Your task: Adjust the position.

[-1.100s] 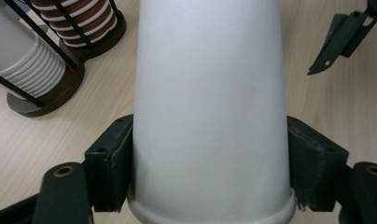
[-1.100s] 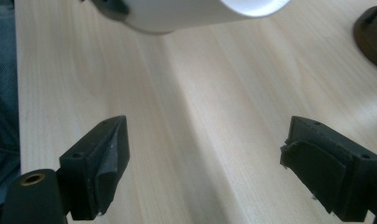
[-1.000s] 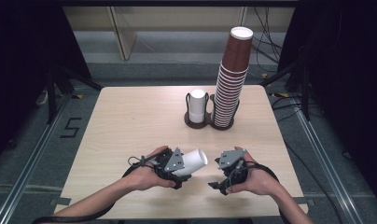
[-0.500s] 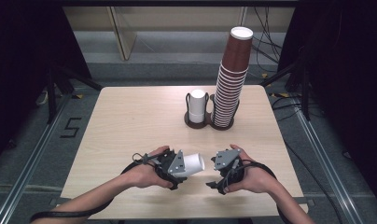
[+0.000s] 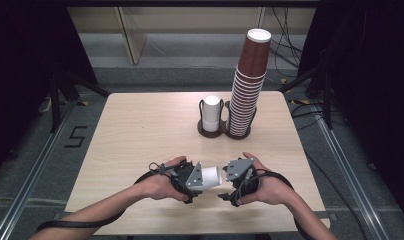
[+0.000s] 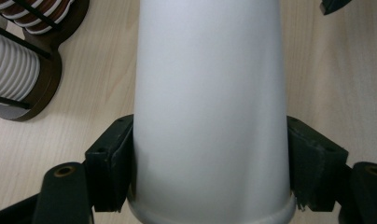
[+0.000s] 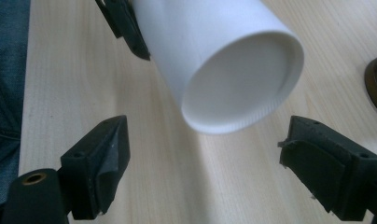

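Dark surroundings swallow everything past the pale wooden table (image 5: 140,135), so I can make out little beyond its edges. From the left gripper view I see my left gripper (image 6: 210,163) clamped on a white paper cup (image 6: 210,102), both pads pressed to its sides near the rim; the cup's far end is cut off at the top. Above the near table edge, the cup lies level, its closed base pointing at my right gripper (image 7: 203,168), whose jaws stand wide with nothing between them, the cup just ahead. Bare wood lies open to the left. At the far side, a dark holder (image 5: 225,131) carries a short white stack (image 5: 211,112) and a tall brown stack (image 5: 247,85).
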`<action>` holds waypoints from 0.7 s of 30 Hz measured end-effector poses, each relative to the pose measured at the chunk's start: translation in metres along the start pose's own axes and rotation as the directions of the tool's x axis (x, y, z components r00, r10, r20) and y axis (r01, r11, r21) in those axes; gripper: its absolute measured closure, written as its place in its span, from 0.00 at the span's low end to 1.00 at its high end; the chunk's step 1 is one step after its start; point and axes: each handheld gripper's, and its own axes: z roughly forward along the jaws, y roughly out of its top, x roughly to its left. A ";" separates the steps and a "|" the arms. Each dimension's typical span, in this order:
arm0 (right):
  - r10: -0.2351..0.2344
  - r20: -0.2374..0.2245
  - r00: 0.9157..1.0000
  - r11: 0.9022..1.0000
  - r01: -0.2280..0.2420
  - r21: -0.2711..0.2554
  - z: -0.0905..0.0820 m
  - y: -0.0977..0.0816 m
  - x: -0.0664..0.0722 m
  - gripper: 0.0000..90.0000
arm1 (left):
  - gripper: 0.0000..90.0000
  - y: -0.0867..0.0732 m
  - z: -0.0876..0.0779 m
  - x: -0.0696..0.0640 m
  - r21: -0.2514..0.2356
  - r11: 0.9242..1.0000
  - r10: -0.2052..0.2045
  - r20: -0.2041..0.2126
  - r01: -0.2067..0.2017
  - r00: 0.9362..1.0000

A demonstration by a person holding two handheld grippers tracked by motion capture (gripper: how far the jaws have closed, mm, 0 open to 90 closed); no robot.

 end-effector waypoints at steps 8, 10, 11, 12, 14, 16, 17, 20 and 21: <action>-0.009 -0.017 1.000 1.000 0.009 -0.008 0.000 0.006 0.002 0.17 | 0.29 0.004 0.003 -0.002 0.023 0.999 0.039 0.014 -0.039 0.999; -0.016 -0.015 1.000 1.000 0.016 -0.009 0.001 0.008 0.002 0.17 | 0.29 0.006 0.003 -0.003 0.028 0.998 0.055 0.016 -0.055 0.998; -0.022 -0.016 1.000 1.000 0.022 -0.003 0.001 0.009 0.001 0.17 | 0.29 0.007 0.003 -0.003 0.031 0.998 0.058 0.021 -0.058 0.998; -0.022 -0.016 1.000 1.000 0.022 -0.003 0.001 0.009 0.001 0.17 | 0.29 0.007 0.003 -0.003 0.031 0.998 0.058 0.021 -0.058 0.998; -0.055 -0.003 0.998 0.998 0.055 -0.005 0.001 0.013 0.000 0.17 | 0.29 0.008 0.004 -0.004 0.038 0.997 0.069 0.028 -0.070 0.997; -0.017 -0.017 1.000 1.000 0.017 0.004 0.001 0.014 0.002 0.18 | 0.29 0.009 0.005 -0.005 0.040 0.996 0.076 0.026 -0.077 0.997; -0.017 -0.017 1.000 1.000 0.017 0.004 0.001 0.014 0.002 0.18 | 0.29 0.009 0.005 -0.005 0.040 0.996 0.076 0.026 -0.077 0.997; -0.026 -0.026 0.999 1.000 0.026 0.008 0.004 0.017 0.003 0.19 | 0.29 0.009 0.006 -0.005 0.046 0.995 0.083 0.027 -0.084 0.996; -0.026 -0.026 0.999 1.000 0.026 0.008 0.004 0.017 0.003 0.19 | 0.29 0.009 0.006 -0.005 0.046 0.995 0.083 0.027 -0.084 0.996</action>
